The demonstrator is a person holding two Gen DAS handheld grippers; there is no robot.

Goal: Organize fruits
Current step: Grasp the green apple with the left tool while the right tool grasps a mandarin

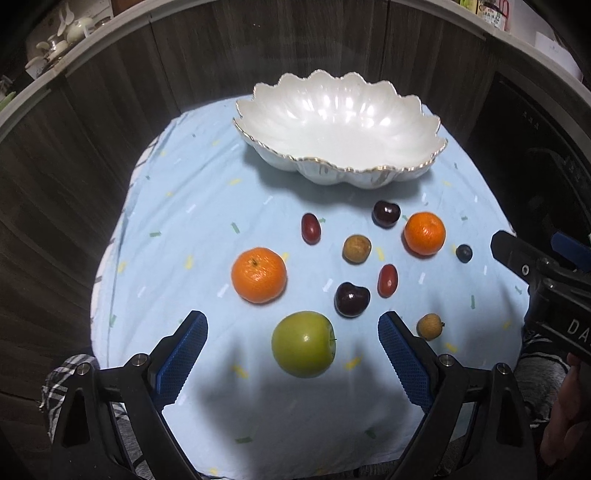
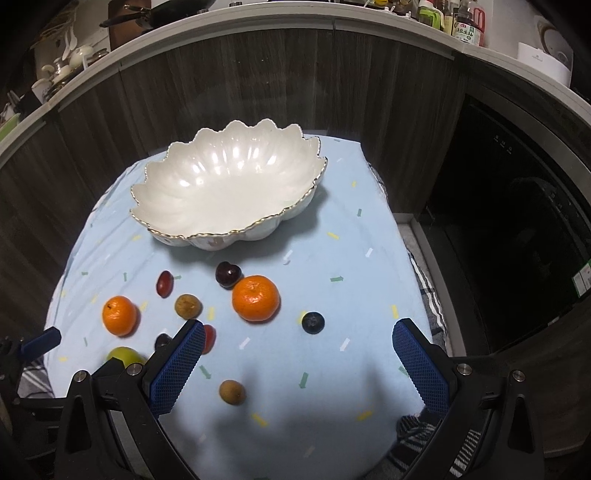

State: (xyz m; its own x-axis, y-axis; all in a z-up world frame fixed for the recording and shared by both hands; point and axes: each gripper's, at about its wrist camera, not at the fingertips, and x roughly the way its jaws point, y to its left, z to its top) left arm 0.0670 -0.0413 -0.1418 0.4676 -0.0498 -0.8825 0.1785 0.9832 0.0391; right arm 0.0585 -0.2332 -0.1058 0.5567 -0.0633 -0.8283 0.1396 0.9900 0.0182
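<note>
An empty white scalloped bowl (image 1: 258,147) (image 2: 162,230) stands at the back of a pale blue cloth. In front of it lie loose fruits. My left gripper (image 1: 291,318) is open above a green apple (image 1: 303,343), a blue pad on either side and well clear of it. Beyond lie two mandarins (image 1: 258,275) (image 1: 424,232), two dark cherries (image 1: 351,299), two red grapes (image 1: 387,280) and a brown longan (image 1: 356,249). My right gripper (image 2: 299,325) is open and holds nothing, over the cloth near a blueberry (image 2: 313,322), a second longan (image 2: 232,392) and a mandarin (image 2: 255,298).
The blue cloth (image 1: 207,206) covers a small table in front of dark wood cabinet fronts (image 1: 110,147). A countertop above carries crockery (image 2: 74,55) and bottles (image 2: 465,26). A dark appliance (image 2: 517,221) stands to the right. A hand (image 1: 565,406) shows at the right edge.
</note>
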